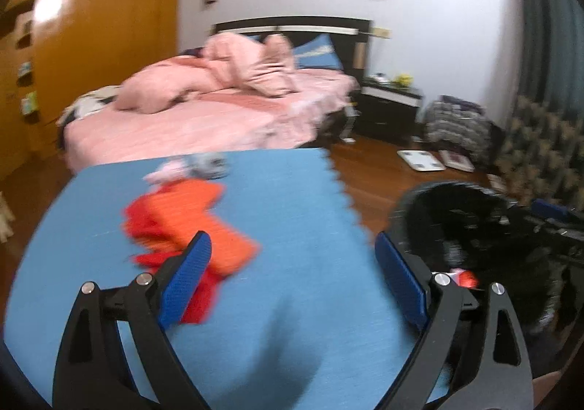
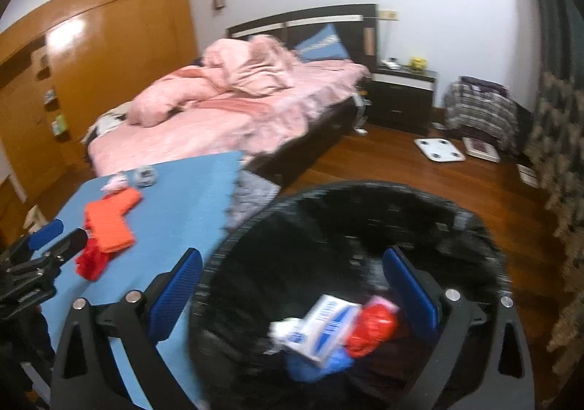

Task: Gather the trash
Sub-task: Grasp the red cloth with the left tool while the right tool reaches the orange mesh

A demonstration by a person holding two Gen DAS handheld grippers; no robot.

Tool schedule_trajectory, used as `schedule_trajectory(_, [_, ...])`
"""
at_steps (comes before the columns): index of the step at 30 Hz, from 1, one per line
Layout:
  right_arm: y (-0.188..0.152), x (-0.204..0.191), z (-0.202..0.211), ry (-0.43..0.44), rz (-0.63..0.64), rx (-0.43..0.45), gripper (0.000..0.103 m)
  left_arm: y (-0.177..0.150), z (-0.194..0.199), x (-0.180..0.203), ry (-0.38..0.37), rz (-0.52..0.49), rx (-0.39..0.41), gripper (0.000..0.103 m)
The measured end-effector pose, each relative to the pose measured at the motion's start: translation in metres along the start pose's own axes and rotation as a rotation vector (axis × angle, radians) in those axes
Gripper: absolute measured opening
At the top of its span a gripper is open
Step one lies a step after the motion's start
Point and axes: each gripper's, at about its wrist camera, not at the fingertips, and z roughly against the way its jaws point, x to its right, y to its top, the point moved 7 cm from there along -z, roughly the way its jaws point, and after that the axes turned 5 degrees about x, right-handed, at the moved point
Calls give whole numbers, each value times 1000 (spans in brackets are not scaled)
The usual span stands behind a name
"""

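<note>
A black trash bin (image 2: 474, 227) stands on the floor right of a blue mat (image 1: 292, 191). Inside it lie a white-and-blue carton (image 2: 325, 326), a red wrapper (image 2: 372, 329) and blue trash (image 2: 314, 370). My right gripper (image 2: 292, 286) is open and empty above the bin's mouth. My left gripper (image 1: 292, 264) is open and empty over the mat, its left finger next to an orange piece (image 1: 197, 223) lying on red material (image 1: 200, 304). A pink scrap (image 1: 168, 171) and a grey crumpled scrap (image 1: 211, 163) lie at the mat's far edge. The bin also shows in the left wrist view (image 1: 456, 213).
A bed with pink bedding (image 2: 226, 110) stands behind the mat. A dark nightstand (image 2: 401, 96), a white scale (image 2: 440, 150), a pile of plaid cloth (image 2: 478, 107) and a curtain (image 2: 558, 140) are to the right on the wood floor. A wooden wardrobe (image 2: 109, 59) is at left.
</note>
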Motion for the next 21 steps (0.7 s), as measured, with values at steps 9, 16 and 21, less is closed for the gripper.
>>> schedule_trajectory(9, [-1,-98,-39,158,80,0,97,-22,3,-95,186,59,-52,89])
schedule_trajectory(16, [-12,-133,-66,189,119,-30,97,-37,-15,-112,200,101,-98,88])
schedule_trajectory(21, [-19,-140,-79,188,130,-55,97,-43,-35,-107,179,111,-128,88])
